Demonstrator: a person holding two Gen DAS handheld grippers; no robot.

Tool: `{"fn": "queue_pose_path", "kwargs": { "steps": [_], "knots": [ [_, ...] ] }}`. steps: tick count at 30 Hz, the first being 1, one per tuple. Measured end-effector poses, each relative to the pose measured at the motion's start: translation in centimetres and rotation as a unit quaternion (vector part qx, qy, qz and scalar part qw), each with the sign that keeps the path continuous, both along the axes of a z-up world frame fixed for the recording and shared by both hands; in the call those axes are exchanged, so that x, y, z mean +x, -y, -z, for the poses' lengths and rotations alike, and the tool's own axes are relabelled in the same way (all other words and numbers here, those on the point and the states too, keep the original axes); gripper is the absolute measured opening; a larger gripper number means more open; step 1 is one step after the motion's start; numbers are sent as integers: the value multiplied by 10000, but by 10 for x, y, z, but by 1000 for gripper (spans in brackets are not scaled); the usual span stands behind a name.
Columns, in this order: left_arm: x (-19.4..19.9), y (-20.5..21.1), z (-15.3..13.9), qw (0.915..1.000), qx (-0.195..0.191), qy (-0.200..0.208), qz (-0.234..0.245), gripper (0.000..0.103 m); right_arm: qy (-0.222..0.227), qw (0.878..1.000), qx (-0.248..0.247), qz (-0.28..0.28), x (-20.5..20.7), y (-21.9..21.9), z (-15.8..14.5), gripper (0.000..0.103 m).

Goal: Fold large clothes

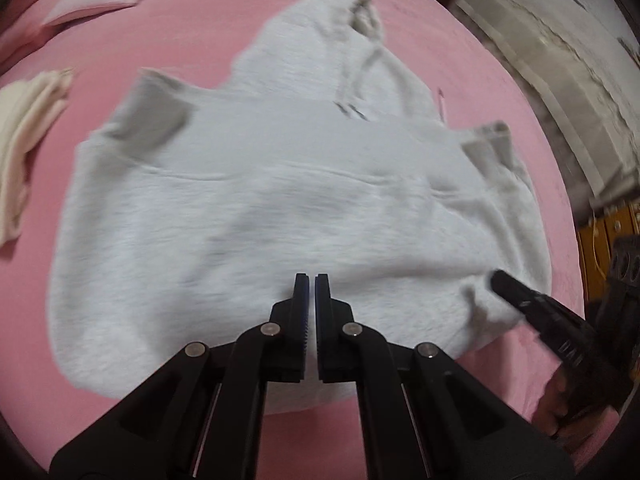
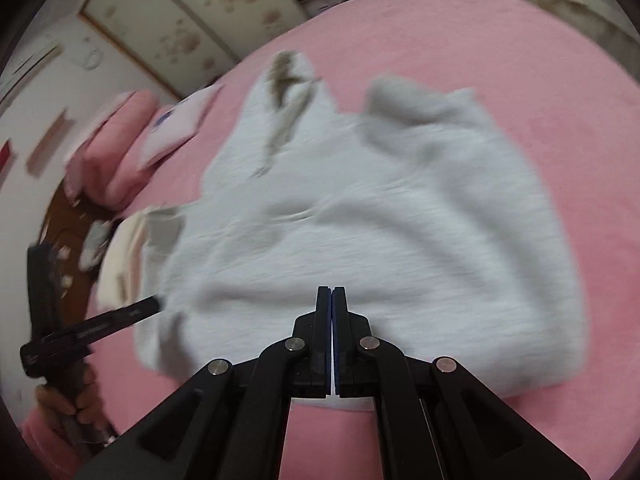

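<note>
Grey hoodie (image 1: 280, 208) lies spread on the pink bed (image 1: 224, 28), hood at the far side. Left tool (image 1: 311, 280) and right tool (image 2: 331, 292) hover above its near hem, jaws closed, holding nothing. No legible writing; frames blurred.

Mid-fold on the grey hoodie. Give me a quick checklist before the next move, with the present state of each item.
1. Left claw shut: ok, empty in its own view.
2. Right claw shut: ok; whether it pinches cloth at the hoodie's edge, cannot tell.
3. Hoodie lying on the bed: ok.
4. Both sleeves folded in over the body, cuffs up near the shoulders: ok.
5. Hood folded down: not ok, it lies spread out beyond the body.
6. Cream cloth clear of the hoodie: ok in the left view, apart from it.
</note>
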State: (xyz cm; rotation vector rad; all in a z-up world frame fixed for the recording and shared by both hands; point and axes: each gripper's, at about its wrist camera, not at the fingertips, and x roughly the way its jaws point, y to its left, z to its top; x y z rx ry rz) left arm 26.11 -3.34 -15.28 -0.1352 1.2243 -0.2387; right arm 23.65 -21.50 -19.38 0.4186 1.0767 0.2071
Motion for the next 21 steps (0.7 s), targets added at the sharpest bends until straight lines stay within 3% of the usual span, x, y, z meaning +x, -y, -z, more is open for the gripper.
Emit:
{"fn": "queue_pose_path", "kwargs": {
  "steps": [4,7,14,21],
  "knots": [
    [11,30,18,9999,65,-86,-37,1,75,9985,-237,-479,20,-49,18,0],
    [33,40,21,9998,-77,78,-145,1,207,9987,-200,-418,37,-65,27,0],
    [89,38,34,9983,-272,155,-500,1,416,9985,-134,-329,99,-64,38,0],
    [118,29,51,9961,-422,238,-742,1,323,9987,-114,-390,141,-58,53,0]
  ]
}}
